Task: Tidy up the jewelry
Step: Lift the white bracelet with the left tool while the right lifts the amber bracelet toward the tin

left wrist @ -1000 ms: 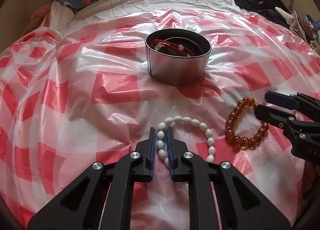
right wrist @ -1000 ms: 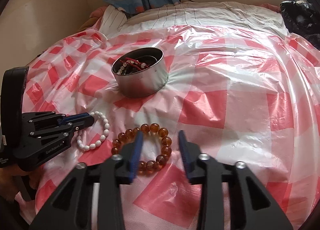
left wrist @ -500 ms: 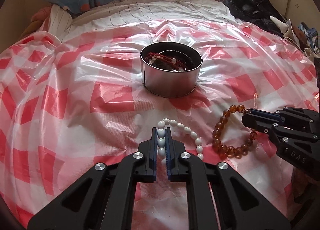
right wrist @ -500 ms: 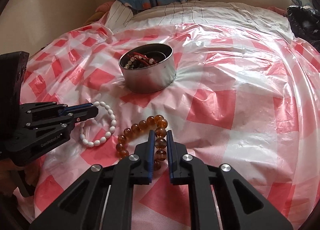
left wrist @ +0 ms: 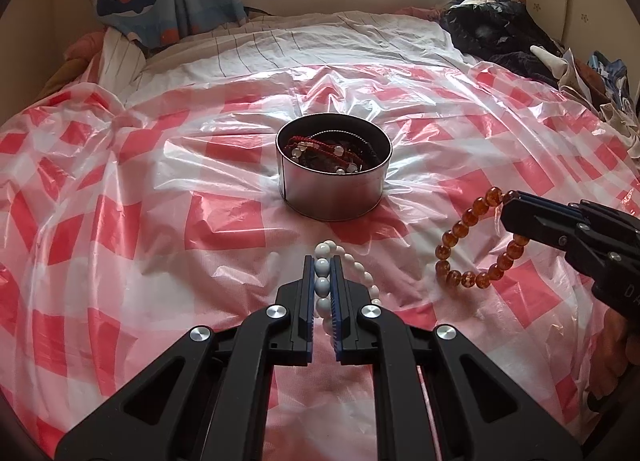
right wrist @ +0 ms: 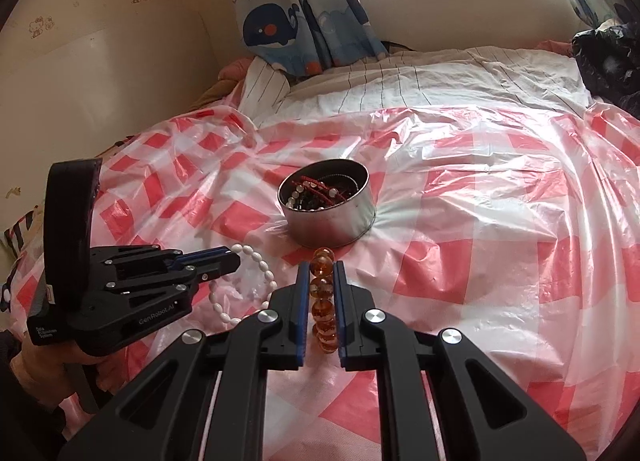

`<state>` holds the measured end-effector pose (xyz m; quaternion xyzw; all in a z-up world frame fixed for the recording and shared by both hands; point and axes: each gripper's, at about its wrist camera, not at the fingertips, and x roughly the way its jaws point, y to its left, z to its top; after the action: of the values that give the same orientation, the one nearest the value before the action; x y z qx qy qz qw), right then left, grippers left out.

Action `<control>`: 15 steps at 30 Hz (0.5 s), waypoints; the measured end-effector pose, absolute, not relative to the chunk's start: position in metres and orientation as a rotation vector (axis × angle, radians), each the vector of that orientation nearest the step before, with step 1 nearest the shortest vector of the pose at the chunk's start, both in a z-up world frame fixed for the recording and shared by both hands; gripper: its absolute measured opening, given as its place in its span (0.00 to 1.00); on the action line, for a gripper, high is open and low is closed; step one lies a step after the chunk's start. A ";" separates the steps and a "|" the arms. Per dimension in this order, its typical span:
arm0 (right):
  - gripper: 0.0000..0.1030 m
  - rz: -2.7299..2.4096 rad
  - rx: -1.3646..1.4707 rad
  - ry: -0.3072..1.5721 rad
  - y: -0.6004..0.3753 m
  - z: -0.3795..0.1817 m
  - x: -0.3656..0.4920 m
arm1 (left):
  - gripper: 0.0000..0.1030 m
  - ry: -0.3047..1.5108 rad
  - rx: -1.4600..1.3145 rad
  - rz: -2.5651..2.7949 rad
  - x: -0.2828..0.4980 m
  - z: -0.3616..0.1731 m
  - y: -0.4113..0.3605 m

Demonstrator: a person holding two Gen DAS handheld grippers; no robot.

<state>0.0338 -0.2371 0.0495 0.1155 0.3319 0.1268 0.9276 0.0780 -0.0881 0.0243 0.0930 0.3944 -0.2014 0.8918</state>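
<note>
My left gripper [left wrist: 321, 261] is shut on a white bead bracelet [left wrist: 322, 265] and holds it lifted off the red-checked plastic sheet [left wrist: 120, 221]. My right gripper [right wrist: 321, 265] is shut on an amber bead bracelet [right wrist: 322, 289] and holds it raised too. A round metal tin [left wrist: 334, 193] with several bracelets inside stands just beyond both grippers. In the left wrist view the right gripper [left wrist: 510, 197] holds the amber bracelet [left wrist: 460, 229] hanging at the right. In the right wrist view the left gripper [right wrist: 236, 257] holds the white bracelet [right wrist: 260, 265] at the left; the tin [right wrist: 330, 217] is ahead.
The sheet covers a soft bed with a striped white cover [left wrist: 320, 41] at the back. Dark clothes [left wrist: 500, 33] pile up at the far right. A whale-print curtain [right wrist: 304, 9] and a wall [right wrist: 100, 61] stand behind and to the left.
Both grippers closed on their bracelets and lifted them off the sheet. Both have risen and tilted up, so more of the room shows.
</note>
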 end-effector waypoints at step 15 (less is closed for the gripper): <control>0.12 0.289 0.270 0.631 -0.239 0.057 0.034 | 0.06 0.751 0.189 -0.439 0.074 0.048 -0.094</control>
<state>0.0337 -0.2391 0.0571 0.1320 0.3085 0.1412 0.9314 0.0736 -0.0938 0.0480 0.0915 0.3634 -0.2124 0.9025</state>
